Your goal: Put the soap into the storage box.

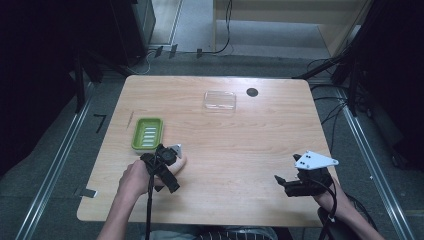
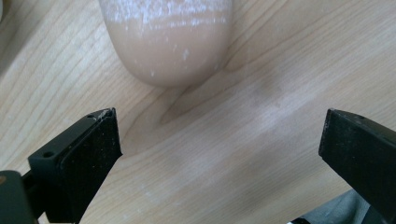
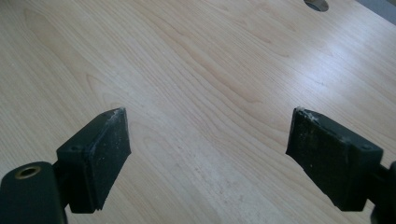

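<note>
Left gripper (image 2: 219,140): jaws spread wide, empty, low over the table (image 1: 250,135), pink soap bar (image 2: 166,42) just ahead.
Right gripper (image 3: 208,149): jaws wide apart, empty, above bare wood.
Green dish (image 1: 147,133): near the soap.

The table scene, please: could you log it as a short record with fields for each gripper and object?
left gripper: open, over bare wood, peach soap bar just ahead
right gripper: open, empty, above bare wood
green soap dish: left side of table, beyond left gripper
clear lid: far centre, lying flat
dark hole: right of clear lid
</note>
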A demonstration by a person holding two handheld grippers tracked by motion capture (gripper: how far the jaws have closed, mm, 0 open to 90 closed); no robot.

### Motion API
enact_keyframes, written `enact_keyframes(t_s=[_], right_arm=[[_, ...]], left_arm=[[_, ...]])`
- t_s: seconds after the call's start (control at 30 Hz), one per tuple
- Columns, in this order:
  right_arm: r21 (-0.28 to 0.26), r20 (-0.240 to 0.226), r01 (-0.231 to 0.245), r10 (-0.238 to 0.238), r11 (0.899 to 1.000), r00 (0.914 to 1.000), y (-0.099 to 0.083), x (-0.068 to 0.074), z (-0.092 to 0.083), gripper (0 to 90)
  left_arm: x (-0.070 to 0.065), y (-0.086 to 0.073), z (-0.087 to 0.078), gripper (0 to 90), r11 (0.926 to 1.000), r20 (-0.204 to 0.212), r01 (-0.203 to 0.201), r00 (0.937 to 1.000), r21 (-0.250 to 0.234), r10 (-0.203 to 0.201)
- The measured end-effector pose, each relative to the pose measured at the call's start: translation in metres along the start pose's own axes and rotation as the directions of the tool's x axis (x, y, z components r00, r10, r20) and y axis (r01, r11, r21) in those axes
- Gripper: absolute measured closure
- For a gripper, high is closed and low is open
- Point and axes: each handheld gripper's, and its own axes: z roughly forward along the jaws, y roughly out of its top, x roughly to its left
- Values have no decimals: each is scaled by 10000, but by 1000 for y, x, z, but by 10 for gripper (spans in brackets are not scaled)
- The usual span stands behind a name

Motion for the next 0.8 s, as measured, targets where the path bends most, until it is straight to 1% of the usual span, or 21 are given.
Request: enact_keyframes(t_s=[0.23,0.27,0.3,0.4,0.63,0.67,0.8], right_arm=[[-5,11,13,-13,10000,10000,0,0,0,134],[-10,11,18,-18,10000,10000,0,0,0,134],[-13,10,21,-21,10000,10000,0,0,0,134],[-15,7,4,-4,10000,10000,0,0,0,134],[-12,12,5,-5,10000,10000,0,0,0,134],[-11,12,10,-10,10000,10000,0,0,0,134],[-11,-13,28,-28,10000,10000,0,0,0,134]], left_arm=[[4,9,1,0,10000,91,-11,10000,70,10],[4,10,1,0,10000,109,47,9999,25,-47],[5,11,1,0,10000,112,-1,9999,42,0],[5,13,2,0,10000,133,34,9999,65,-35],[8,20,4,0,9999,139,107,9998,-51,-106],[9,21,4,0,9998,154,166,9997,-85,-165],[11,26,6,0,9998,183,161,9997,-144,-158]])
